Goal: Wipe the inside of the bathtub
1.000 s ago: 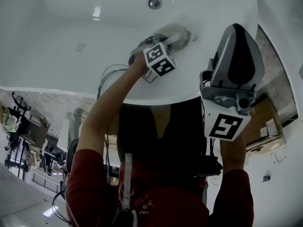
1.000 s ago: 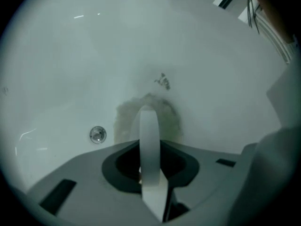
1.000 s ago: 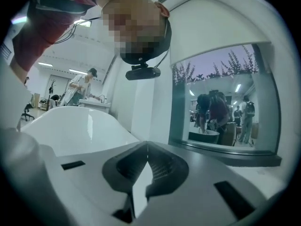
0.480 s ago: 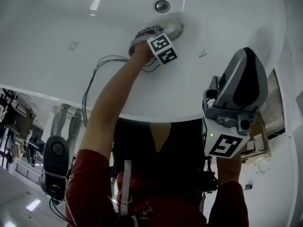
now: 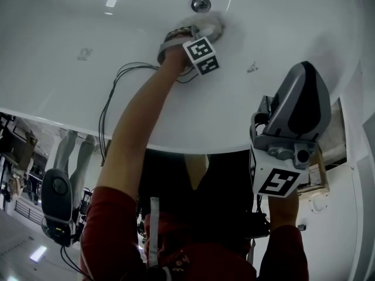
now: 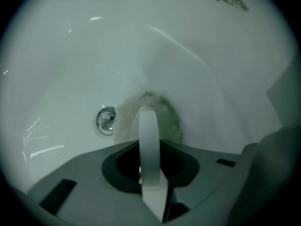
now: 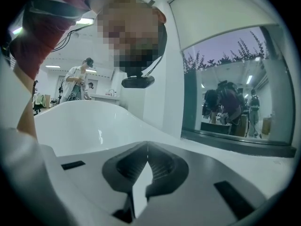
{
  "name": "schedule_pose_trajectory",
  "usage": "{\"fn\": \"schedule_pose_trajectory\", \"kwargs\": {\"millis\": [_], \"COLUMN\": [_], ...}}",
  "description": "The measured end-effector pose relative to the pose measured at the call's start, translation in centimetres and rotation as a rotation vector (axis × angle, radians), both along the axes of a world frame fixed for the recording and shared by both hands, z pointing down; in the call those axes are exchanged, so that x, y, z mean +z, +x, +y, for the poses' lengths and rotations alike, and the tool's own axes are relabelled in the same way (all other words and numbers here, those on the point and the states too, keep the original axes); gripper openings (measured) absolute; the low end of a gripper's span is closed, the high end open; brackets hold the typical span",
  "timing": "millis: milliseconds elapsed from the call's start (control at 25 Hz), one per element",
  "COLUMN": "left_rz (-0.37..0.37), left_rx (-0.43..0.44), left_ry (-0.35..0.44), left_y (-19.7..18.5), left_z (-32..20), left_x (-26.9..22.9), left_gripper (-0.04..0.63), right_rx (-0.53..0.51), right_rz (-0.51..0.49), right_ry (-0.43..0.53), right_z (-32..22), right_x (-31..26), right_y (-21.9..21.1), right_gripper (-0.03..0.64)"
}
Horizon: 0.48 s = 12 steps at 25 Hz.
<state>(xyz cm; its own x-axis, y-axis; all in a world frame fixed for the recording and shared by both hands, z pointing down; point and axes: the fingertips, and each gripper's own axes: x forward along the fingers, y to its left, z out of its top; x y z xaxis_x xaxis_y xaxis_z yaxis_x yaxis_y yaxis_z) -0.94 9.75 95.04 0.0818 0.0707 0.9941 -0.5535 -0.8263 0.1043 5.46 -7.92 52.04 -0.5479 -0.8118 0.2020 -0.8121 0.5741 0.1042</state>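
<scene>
Currently pressing a round grey-green pad (image 6: pixel 168 117) flat against the white inner surface of the bathtub (image 5: pixel 293 22), just beside the metal drain (image 6: pixel 106 120); gripping the pad's white strap (image 6: pixel 149 147) with the left gripper (image 5: pixel 194 36), jaws clamped tight on it; holding the right gripper (image 7: pixel 146 149) up near the bathtub's rim, well apart from the pad, jaws closed together, nothing between them.

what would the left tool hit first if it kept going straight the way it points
The left tool is shut on a scrub pad, which seems pressed against the bathtub just right of the drain. Going straight on, it would meet the tub surface behind the pad.
</scene>
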Motion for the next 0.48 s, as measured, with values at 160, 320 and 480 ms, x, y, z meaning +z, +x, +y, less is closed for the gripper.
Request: {"fn": "schedule_pose_trajectory", "kwargs": {"millis": [160, 320, 480], "left_rz": [-0.004, 0.011, 0.024], "left_rx": [-0.006, -0.036, -0.039], "left_ry": [-0.014, -0.024, 0.010], "left_y": [-0.1, -0.2, -0.7], "left_z": [-0.2, -0.1, -0.6], "left_x": [-0.1, -0.5, -2.4], "left_gripper": [0.092, 0.092, 0.092], "right_rx": [0.002, 0.010, 0.048], "right_rz": [-0.001, 0.003, 0.016], "right_ry": [-0.001, -0.006, -0.005], "right_z": [0.0, 0.3, 0.3], "right_x": [-0.3, -0.5, -0.7], "right_y": [-0.2, 0.2, 1.4], "right_gripper": [0.012, 0.012, 0.011]}}
